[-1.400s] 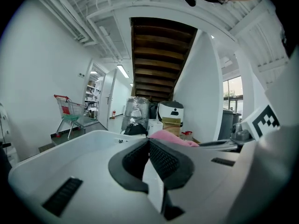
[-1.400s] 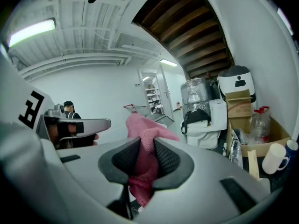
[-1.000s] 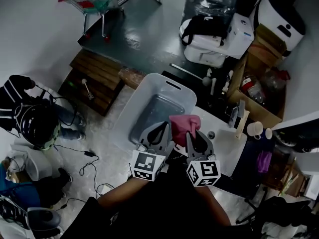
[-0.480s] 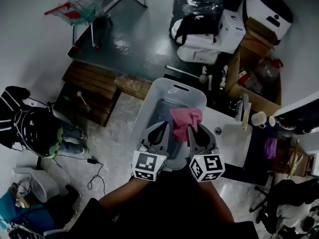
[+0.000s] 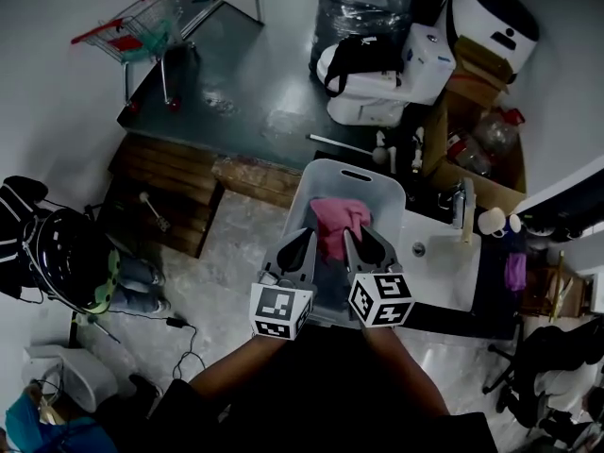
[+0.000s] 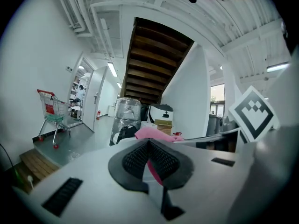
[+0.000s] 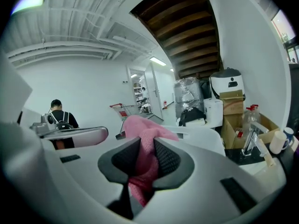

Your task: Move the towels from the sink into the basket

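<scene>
Right gripper is clamped on the pink towel. Cloth is wedged between both ribbed pads, a bunch stands up past the tips and a tail hangs out below them. The grip looks solid.

Left gripper has its pads meeting at the tips. A pink strip shows in the slot under them, and I can't tell if that's cloth caught or just the towel behind. I'd treat the left as closed and not carrying.

Relation that matters: in the head view both grippers sit side by side over the near edge of the basket, tips pointing into it. The towel is ahead of the right tips and overlaps the basket's inside, near half. Its height above the basket floor is not readable. The towel has no clear long axis – it's a wad, with the slack running down through the jaws. The right hand is the one on it, so the release is the right hand's job.

My read is that the carry is about done. Next is to let go over the basket, and a bit further in would keep the tail off the near rim. The risk is cloth snagging on the pad ribs when the jaws part.

The sink is just right of the basket, touching or nearly so. No other towel is visible in it from here.

Beyond the basket – wooden steps to its left, and a shopping cart far off on the same side.
</scene>
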`<state>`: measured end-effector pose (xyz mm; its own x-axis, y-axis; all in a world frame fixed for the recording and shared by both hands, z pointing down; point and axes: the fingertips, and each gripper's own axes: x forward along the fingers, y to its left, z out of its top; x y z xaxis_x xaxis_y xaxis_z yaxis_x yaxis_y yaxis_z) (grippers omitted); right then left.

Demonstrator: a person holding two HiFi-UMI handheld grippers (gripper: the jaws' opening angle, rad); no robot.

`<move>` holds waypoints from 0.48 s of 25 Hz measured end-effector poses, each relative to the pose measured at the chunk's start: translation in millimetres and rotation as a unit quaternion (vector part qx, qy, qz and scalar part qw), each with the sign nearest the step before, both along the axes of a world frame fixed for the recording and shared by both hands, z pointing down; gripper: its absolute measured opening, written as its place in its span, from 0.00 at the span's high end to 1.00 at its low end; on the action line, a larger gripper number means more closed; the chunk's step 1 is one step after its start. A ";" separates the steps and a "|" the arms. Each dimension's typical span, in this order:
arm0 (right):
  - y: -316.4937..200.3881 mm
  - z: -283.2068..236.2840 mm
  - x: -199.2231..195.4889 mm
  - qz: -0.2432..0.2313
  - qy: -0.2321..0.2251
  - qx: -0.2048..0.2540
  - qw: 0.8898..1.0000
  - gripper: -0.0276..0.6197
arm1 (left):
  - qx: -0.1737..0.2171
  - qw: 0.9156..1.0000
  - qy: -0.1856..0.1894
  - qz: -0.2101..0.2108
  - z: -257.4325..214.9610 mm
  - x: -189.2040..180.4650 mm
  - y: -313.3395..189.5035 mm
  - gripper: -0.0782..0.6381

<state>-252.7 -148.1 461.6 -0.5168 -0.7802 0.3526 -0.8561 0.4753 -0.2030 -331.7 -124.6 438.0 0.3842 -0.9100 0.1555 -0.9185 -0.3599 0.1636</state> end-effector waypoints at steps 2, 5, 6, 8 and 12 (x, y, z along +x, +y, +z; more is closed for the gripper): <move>-4.9 10.4 -4.7 0.011 0.002 -0.015 1.000 0.81 | 0.001 1.000 0.002 0.001 2.0 -8.5 -4.0 0.89; -12.0 25.1 -11.2 0.026 0.008 -0.038 0.999 0.81 | 0.002 1.000 0.002 0.005 3.9 -18.5 -10.3 0.89; -15.4 30.4 -13.8 0.032 0.008 -0.047 0.998 0.81 | 0.002 1.000 0.002 0.007 4.4 -21.3 -13.0 0.89; -23.8 39.8 -19.3 0.042 0.006 -0.066 0.997 0.81 | 0.001 1.000 0.003 0.011 4.6 -26.0 -19.4 0.89; -40.5 50.2 -24.8 0.055 0.016 -0.088 0.994 0.81 | 0.000 1.000 -0.001 0.018 0.0 -29.4 -35.7 0.89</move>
